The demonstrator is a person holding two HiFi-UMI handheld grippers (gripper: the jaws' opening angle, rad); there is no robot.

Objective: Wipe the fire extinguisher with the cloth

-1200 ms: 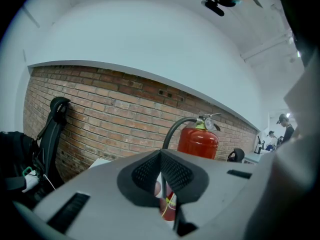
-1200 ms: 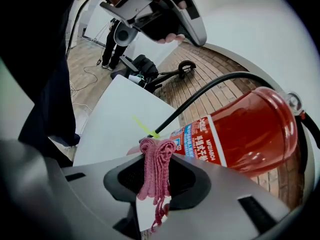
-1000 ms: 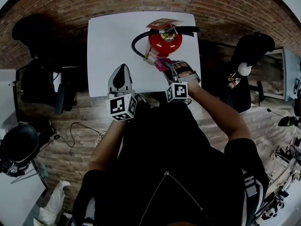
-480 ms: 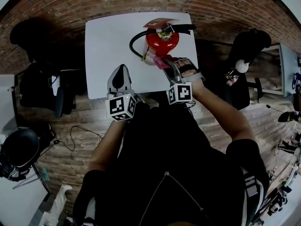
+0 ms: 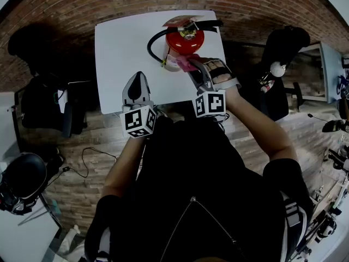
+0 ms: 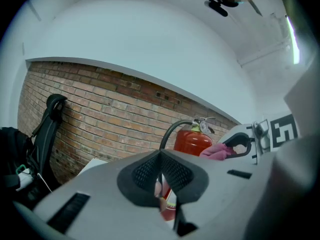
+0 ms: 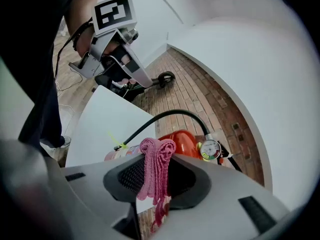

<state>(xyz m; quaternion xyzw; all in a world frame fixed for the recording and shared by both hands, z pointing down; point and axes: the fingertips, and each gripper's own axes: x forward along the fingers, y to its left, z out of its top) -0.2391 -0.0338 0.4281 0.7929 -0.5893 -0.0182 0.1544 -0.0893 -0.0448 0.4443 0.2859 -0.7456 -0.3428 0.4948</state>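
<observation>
Right gripper (image 5: 191,65) reaches forward from an outstretched forearm, its jaws clamped on a folded pink cloth (image 7: 155,165) at the near side of the red fire extinguisher (image 5: 182,41). Whether the cloth touches the cylinder cannot be told. That extinguisher stands on the white table (image 5: 117,53) near its far edge, with its black hose (image 7: 165,118) arching to the left. Left gripper (image 5: 138,77) hovers over the table's near edge, pointing away from the person, jaws pressed together on nothing, apart from the extinguisher.
</observation>
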